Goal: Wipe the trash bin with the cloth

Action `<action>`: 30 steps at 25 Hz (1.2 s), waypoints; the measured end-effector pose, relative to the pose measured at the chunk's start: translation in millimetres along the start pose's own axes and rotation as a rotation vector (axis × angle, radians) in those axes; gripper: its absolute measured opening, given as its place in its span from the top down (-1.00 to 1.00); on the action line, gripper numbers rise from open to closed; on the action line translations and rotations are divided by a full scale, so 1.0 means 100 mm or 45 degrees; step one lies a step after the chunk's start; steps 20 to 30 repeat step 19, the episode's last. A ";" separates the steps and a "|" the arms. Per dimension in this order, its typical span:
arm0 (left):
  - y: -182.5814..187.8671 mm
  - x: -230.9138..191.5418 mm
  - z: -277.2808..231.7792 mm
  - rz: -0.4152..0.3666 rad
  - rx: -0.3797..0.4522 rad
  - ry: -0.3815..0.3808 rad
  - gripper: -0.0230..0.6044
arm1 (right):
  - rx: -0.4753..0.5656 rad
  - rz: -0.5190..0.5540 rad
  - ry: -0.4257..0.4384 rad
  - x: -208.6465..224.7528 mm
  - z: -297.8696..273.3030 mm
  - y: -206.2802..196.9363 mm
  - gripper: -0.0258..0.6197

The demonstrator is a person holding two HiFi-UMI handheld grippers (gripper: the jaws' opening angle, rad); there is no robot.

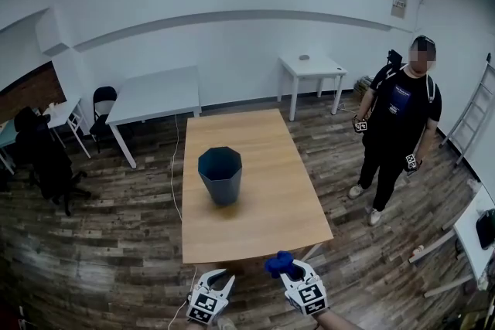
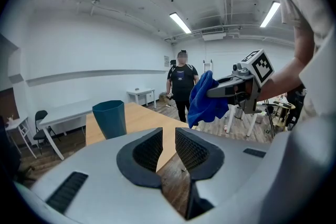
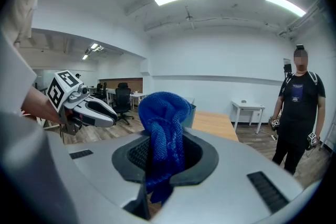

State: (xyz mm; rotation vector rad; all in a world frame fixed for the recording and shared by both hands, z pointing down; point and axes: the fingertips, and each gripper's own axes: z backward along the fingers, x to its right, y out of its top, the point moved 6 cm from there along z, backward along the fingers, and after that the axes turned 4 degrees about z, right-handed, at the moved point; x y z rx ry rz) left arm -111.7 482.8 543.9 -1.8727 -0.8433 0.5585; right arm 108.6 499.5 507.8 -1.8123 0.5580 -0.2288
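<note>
Each hand-held tool is a broad shell of smooth pale grey plastic. The left gripper (image 2: 169,147) and the right gripper (image 3: 165,155) both end in two rounded black jaw blocks whose inner pads (image 2: 146,150) carry a fine ribbed mesh texture, with a short dark slotted grille (image 2: 67,191) set into the grey on either side. Seen from the side, each has a slim grey beak-shaped nose with dark fittings and a white marker cube (image 2: 260,64) printed with black squares, and the person wears a loose, pale short sleeve (image 2: 307,2).
</note>
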 end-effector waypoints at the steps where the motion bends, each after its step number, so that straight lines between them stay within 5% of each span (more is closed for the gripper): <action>1: -0.01 0.01 0.01 0.007 -0.001 0.006 0.65 | 0.001 0.000 0.006 0.00 0.00 0.00 0.69; 30: -0.26 -0.26 0.26 0.101 0.014 0.044 0.65 | 0.009 -0.020 0.075 -0.28 -0.34 0.11 0.70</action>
